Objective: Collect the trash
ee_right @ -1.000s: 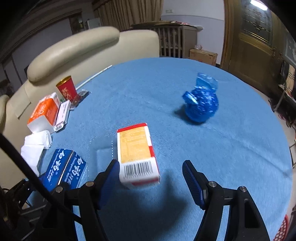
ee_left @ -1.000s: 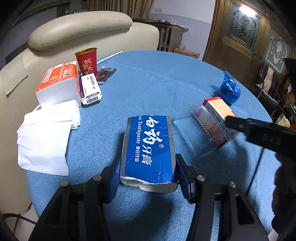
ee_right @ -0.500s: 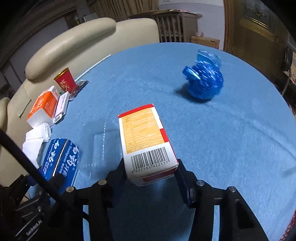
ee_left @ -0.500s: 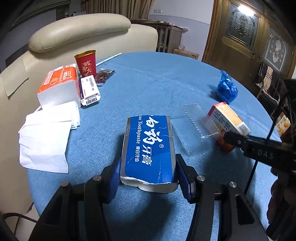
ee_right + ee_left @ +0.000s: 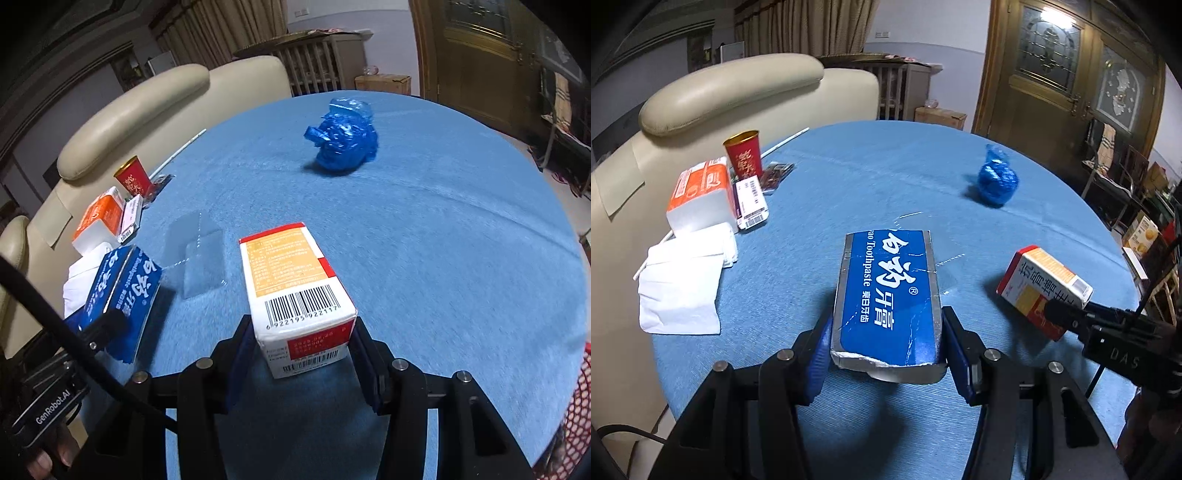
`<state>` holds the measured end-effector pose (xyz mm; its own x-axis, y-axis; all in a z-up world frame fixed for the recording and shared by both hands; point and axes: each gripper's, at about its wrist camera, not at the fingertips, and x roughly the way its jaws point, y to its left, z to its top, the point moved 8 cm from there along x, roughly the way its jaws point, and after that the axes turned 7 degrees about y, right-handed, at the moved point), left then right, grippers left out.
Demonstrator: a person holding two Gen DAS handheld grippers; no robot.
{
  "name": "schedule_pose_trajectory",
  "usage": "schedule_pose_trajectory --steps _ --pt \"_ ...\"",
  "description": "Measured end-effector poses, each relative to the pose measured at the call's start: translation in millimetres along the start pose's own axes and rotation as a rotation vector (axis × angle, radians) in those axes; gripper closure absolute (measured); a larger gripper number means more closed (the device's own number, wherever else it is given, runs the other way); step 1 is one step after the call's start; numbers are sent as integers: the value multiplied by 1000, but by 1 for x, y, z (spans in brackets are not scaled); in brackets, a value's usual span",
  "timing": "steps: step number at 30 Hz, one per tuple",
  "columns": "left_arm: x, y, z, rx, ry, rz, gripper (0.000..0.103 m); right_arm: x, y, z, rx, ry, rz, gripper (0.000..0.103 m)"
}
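Observation:
My left gripper is shut on a blue toothpaste box and holds it above the blue tablecloth; the box also shows in the right wrist view. My right gripper is shut on an orange and white medicine box, lifted off the table; the box shows at the right of the left wrist view. A crumpled blue plastic bag lies further back on the table, and a clear plastic tray lies flat between the two boxes.
At the far left stand a red paper cup, an orange tissue pack, a small barcoded box and white napkins. A cream sofa backs the round table. A red mesh basket shows at the right edge.
My right gripper closed on the medicine box and lifted it off the clear tray toward the right. My left gripper kept its hold on the toothpaste box and rose slightly.

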<state>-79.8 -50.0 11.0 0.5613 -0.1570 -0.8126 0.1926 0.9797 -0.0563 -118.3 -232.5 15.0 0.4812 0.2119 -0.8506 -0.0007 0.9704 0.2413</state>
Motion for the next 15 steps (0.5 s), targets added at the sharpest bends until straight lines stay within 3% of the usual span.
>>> schedule_pose_trajectory --steps 15 --pt "-26 -26 1 40 -37 -14 46 -38 -24 -26 58 -55 9 50"
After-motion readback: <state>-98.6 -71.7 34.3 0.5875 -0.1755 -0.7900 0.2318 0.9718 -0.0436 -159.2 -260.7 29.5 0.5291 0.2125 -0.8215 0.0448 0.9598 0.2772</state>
